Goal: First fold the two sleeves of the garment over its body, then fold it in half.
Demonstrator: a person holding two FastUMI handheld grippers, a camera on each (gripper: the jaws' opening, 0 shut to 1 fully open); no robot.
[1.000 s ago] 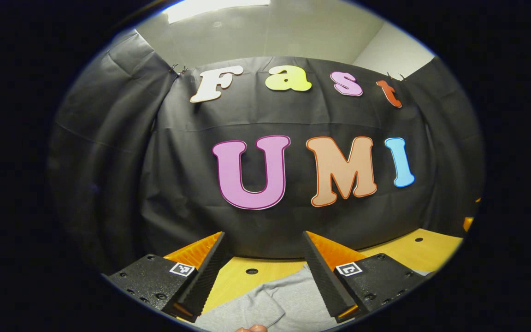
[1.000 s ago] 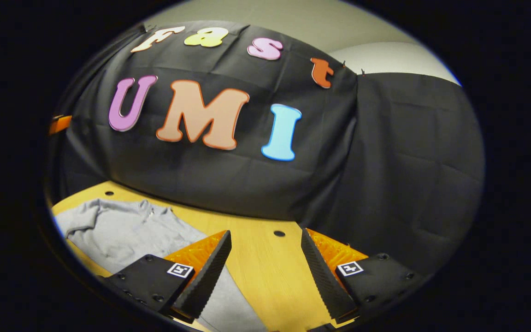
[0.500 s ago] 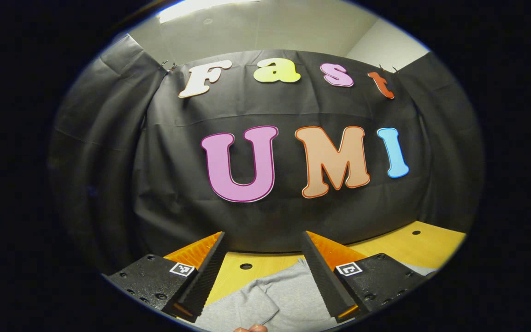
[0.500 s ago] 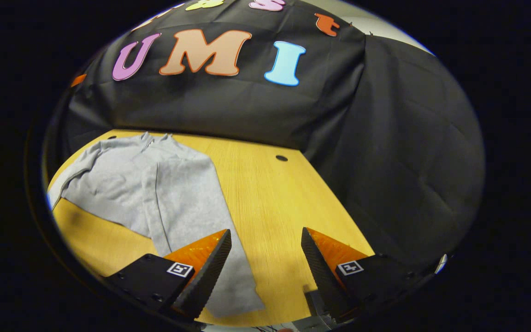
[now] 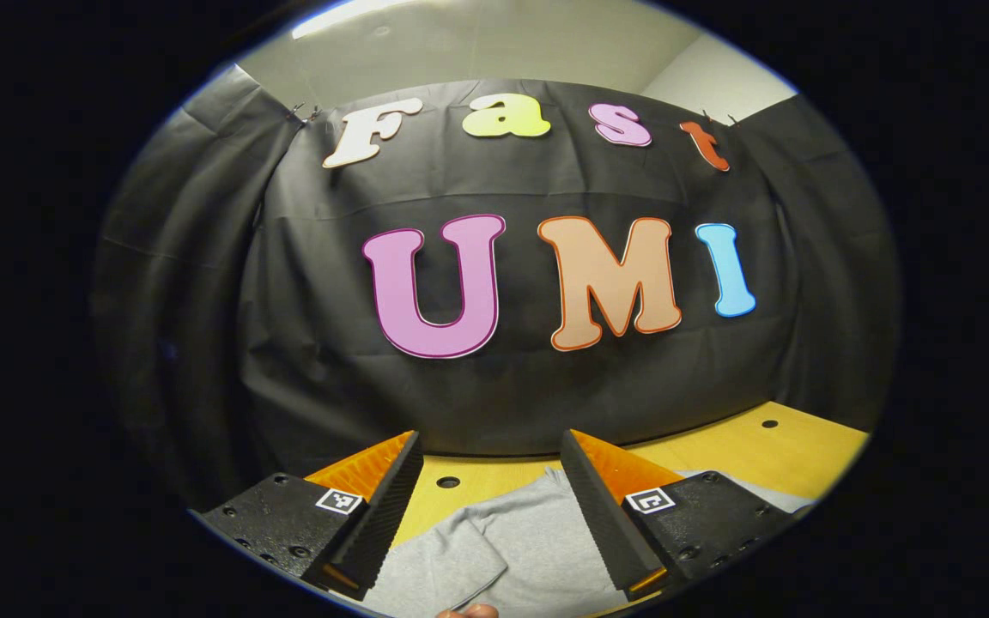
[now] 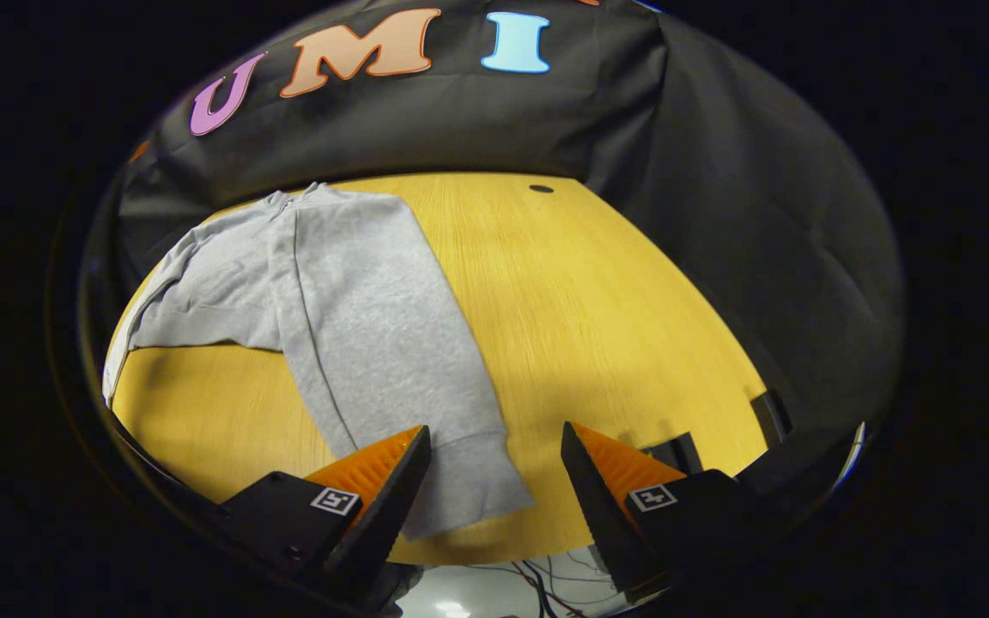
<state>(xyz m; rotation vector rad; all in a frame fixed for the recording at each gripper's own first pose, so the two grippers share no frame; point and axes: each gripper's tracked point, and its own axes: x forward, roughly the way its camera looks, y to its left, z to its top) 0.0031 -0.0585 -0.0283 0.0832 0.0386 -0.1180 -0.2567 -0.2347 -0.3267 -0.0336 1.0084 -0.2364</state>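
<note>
Sweater (image 6: 357,300), grey, lies flat on the yellow tabletop (image 6: 615,318), one sleeve (image 6: 203,300) stretched sideways and the other (image 6: 460,481) running to the near edge. The right tongs (image 6: 494,481) hover spread above that cuff, perhaps not touching. The left tongs (image 5: 490,506) stand apart over grey cloth (image 5: 512,549), gripping nothing.

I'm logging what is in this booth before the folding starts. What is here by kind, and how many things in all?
Garment: 1, a grey long-sleeved top lying on the table.
Table: 1, yellow wood.
Tool: 2, the left tool and the right tool, both open and holding nothing.
Total: 4.
</note>
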